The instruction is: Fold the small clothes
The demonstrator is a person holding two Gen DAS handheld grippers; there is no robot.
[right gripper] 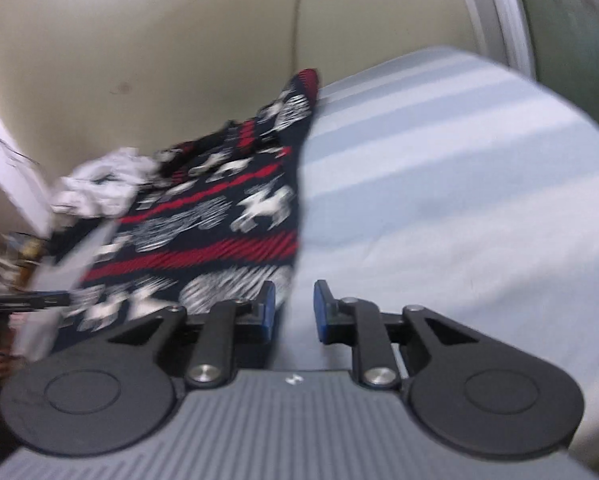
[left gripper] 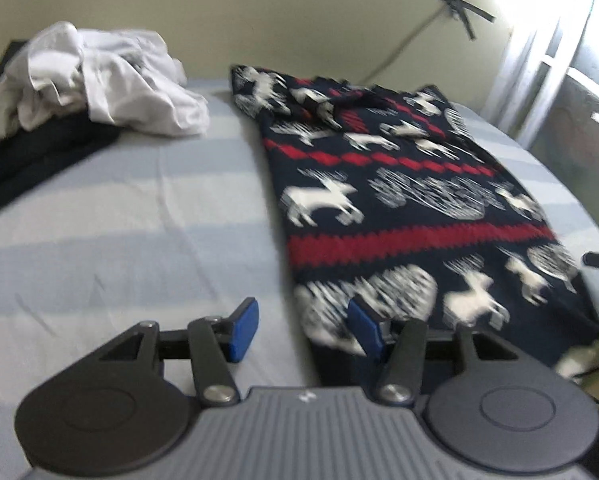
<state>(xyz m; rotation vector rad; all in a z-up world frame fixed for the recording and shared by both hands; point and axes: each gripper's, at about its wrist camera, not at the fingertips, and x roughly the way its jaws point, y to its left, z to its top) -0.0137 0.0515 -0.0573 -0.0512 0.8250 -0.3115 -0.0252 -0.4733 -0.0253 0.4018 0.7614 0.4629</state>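
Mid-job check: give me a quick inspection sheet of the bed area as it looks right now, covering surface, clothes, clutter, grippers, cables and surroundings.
Surface: bed sheet, pale blue and white stripes, lightly creased.
Job's things: navy reindeer sweater lying flat, sleeve area bunched at the far end.
Clutter: white crumpled clothes on a dark garment at the far left of the bed.
Grippers: left gripper open, astride the sweater's near left edge; right gripper narrowly open at its right edge; nothing gripped.
Cables: thin cord running down the wall.
Surroundings: beige wall, black tape cross, bright window. Frames are motion-blurred.
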